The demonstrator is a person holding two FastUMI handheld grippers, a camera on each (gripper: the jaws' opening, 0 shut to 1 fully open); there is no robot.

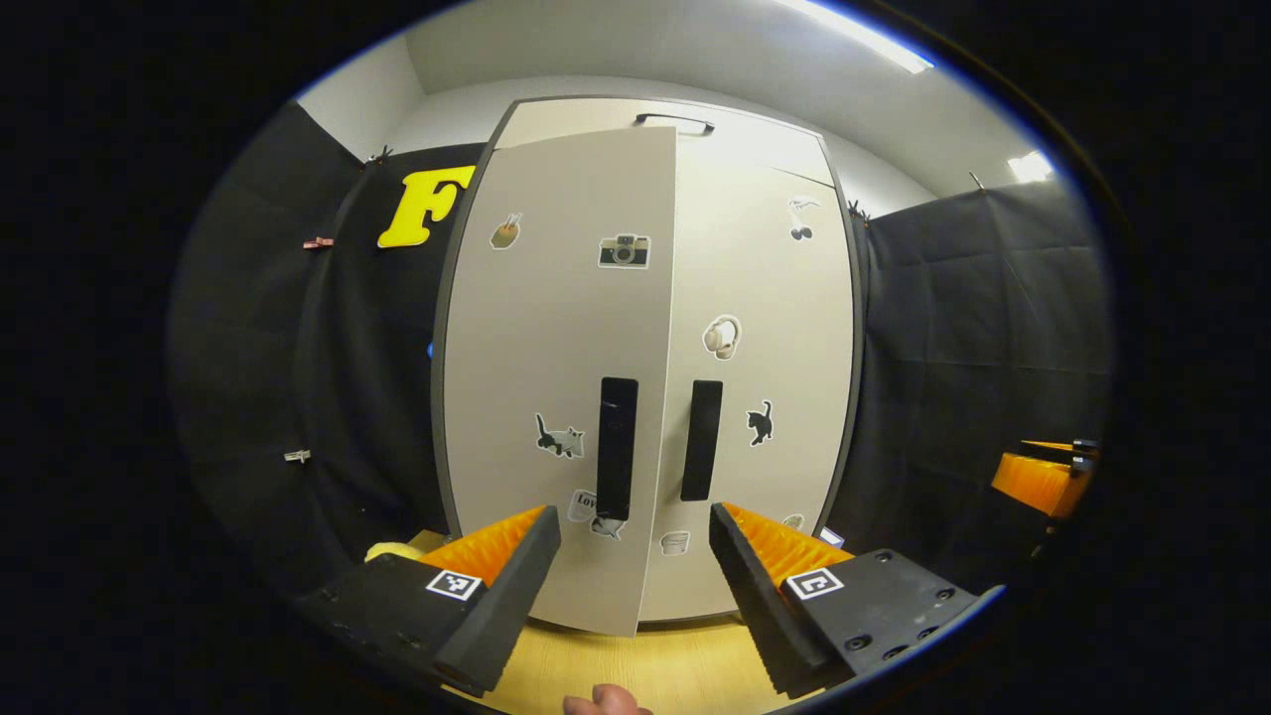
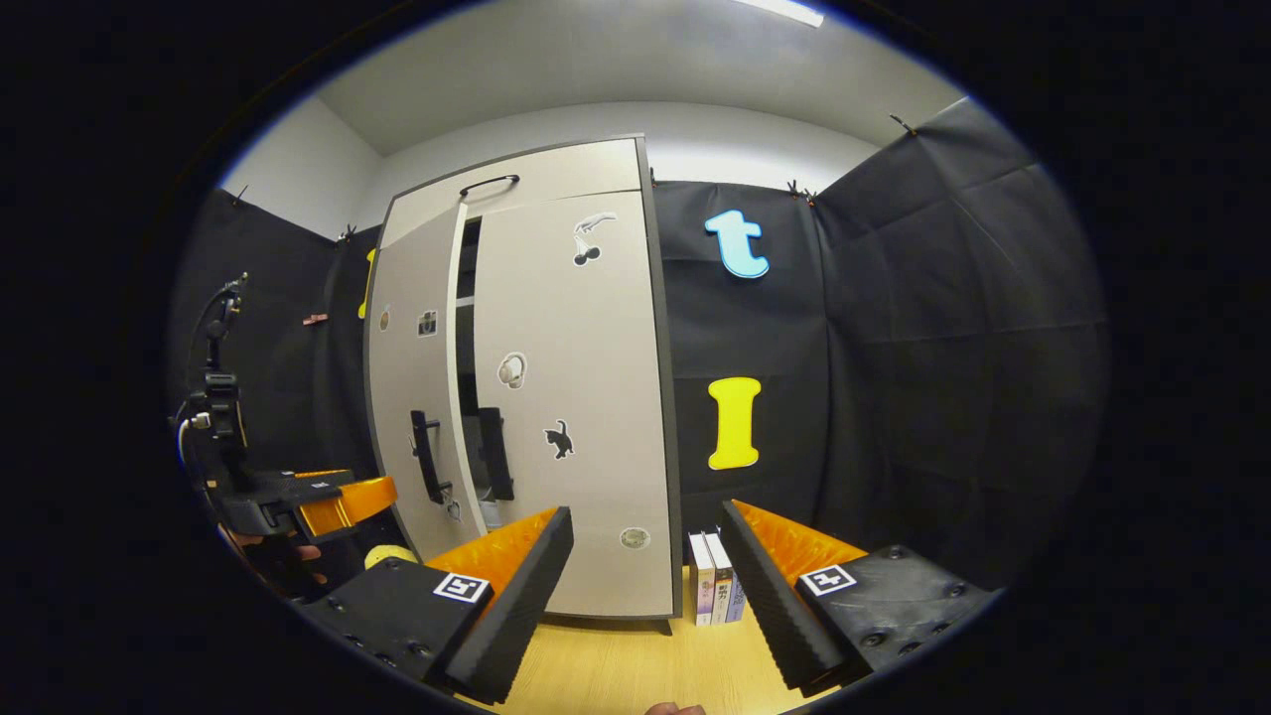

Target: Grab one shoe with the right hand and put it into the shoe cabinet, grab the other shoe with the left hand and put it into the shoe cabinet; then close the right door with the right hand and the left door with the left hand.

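Left gripper (image 1: pixel 635 566) spread wide, empty, facing left door (image 1: pixel 556 377) at frame centre, ajar. Right gripper (image 2: pixel 645 586) spread too, right door (image 2: pixel 576 397) shut-ish. Risk imo: fingertip snagging black handle (image 1: pixel 617 447), door bouncing back open. Shoes presumably inside cabinet.

The shoe cabinet (image 1: pixel 645 377) stands on the desk (image 1: pixel 635 665) against the booth wall at the far side. Its right door (image 1: pixel 765 377) lies flush and closed; its left door (image 1: pixel 556 387) hangs ajar, its free edge swung out toward the near side, leaving a gap between the two doors in the right gripper view. A handle (image 1: pixel 617 447) sits on each door beside the meeting edges. A few books (image 2: pixel 717 591) stand upright on the desk just right of the cabinet. The left tool (image 1: pixel 635 576) faces the doors from the near side; the right tool (image 2: pixel 645 586) is near the cabinet's right part.
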